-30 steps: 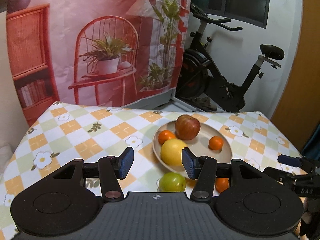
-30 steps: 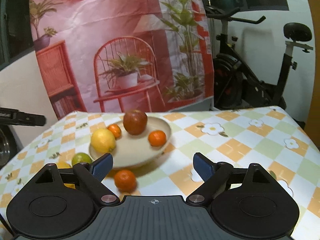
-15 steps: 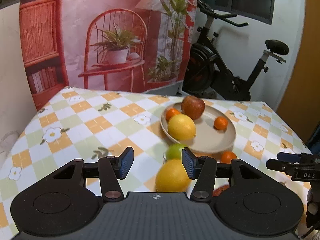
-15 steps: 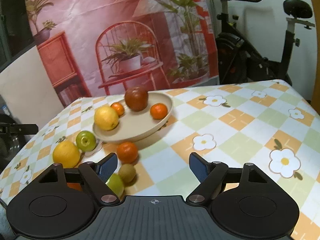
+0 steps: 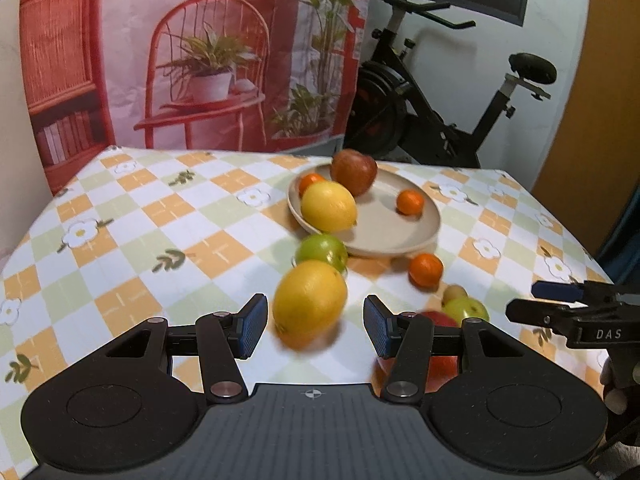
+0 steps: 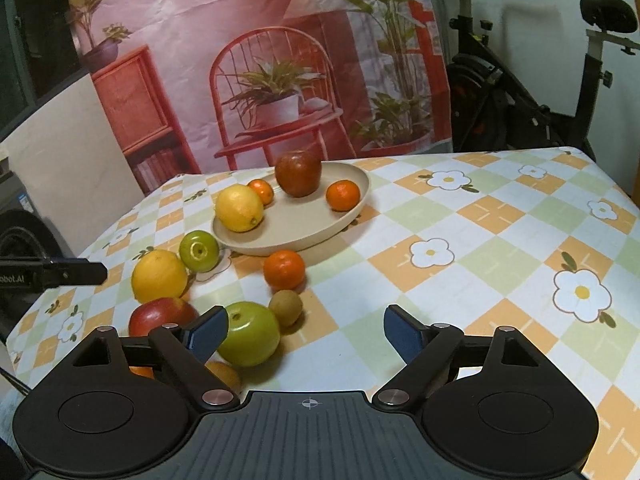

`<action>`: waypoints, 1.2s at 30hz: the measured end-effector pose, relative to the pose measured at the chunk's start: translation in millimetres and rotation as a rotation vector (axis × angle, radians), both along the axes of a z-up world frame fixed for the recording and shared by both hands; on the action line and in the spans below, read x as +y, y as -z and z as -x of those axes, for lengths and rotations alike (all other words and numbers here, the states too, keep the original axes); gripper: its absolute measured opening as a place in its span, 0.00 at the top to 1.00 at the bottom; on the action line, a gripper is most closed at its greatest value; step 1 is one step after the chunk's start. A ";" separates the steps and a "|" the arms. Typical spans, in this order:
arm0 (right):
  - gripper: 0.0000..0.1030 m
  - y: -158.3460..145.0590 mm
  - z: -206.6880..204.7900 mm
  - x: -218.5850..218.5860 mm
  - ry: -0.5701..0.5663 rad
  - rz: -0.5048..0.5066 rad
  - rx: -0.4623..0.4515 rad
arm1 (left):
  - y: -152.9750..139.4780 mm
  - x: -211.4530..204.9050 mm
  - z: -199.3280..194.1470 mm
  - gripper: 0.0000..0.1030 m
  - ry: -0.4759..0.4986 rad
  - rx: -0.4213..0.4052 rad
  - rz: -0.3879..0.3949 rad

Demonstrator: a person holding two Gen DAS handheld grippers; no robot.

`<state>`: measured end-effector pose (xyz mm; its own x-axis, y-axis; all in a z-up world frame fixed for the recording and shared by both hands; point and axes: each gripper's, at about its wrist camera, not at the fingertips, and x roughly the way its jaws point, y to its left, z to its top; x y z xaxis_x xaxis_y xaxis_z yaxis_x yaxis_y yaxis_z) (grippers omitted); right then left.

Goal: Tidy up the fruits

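The left gripper (image 5: pixel 312 326) hangs over the table with its jaws partly apart; a large yellow-orange citrus (image 5: pixel 309 303) lies on the cloth between the blue ribbed pads, with a gap showing on each side, so nothing is gripped. The right gripper (image 6: pixel 306 332) has its jaws wide apart, having just been opening, and only bare cloth lies between them. Its left pad sits in front of a big green apple (image 6: pixel 250 334); whether it touches the apple cannot be told.

On the round, shallow beige plate (image 6: pixel 308 232) sit four fruits: one dark red apple (image 6: pixel 298 173), one smooth yellow lemon (image 6: pixel 239 208) and two small mandarins, one (image 6: pixel 343 195) near the plate's right rim and one (image 6: pixel 261 191) behind the lemon. Loose on the table (image 6: pixel 472 240), on the near-left side of the plate, lie a small green apple (image 6: pixel 199 250), the yellow-orange citrus, a third mandarin (image 6: pixel 284 270), a brown fuzzy kiwi (image 6: pixel 285 307), the big green apple and a red apple (image 6: pixel 162 316). More orange fruit shows half hidden under the right gripper's left finger. The cloth is a smooth check of orange, pale green and white squares with printed white flowers.
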<state>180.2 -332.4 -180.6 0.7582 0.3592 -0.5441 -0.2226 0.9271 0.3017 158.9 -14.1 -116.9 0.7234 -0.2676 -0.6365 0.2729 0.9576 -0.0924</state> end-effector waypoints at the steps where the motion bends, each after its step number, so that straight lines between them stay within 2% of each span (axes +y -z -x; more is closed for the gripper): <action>1: 0.17 0.2 2.2 1.2 -0.002 -0.001 0.001 | 1.8 0.3 1.6 0.46 0.004 0.006 0.002; 10: 0.11 1.4 18.8 10.3 -0.009 0.013 0.012 | 13.2 -3.2 14.5 0.46 0.067 0.058 0.032; 15: 0.11 -0.1 26.9 19.9 -0.017 0.067 0.012 | 17.9 -7.8 18.9 0.46 0.109 0.083 0.040; 18: 0.23 -1.8 32.0 30.9 -0.040 0.125 0.004 | 19.4 -9.1 20.7 0.46 0.118 0.087 0.044; 20: 0.35 -1.9 34.1 38.1 -0.060 0.147 0.005 | 19.9 -8.8 20.9 0.46 0.120 0.089 0.047; 24: 0.40 -1.1 35.2 50.0 -0.109 0.156 0.005 | 22.9 -10.5 23.1 0.46 0.138 0.100 0.053; 28: 0.49 1.9 35.1 56.4 -0.137 0.158 0.014 | 28.7 -12.2 21.4 0.46 0.159 0.129 0.063; 36: 0.54 4.1 34.8 54.5 -0.144 0.136 0.023 | 40.0 -19.9 16.7 0.46 0.197 0.163 0.049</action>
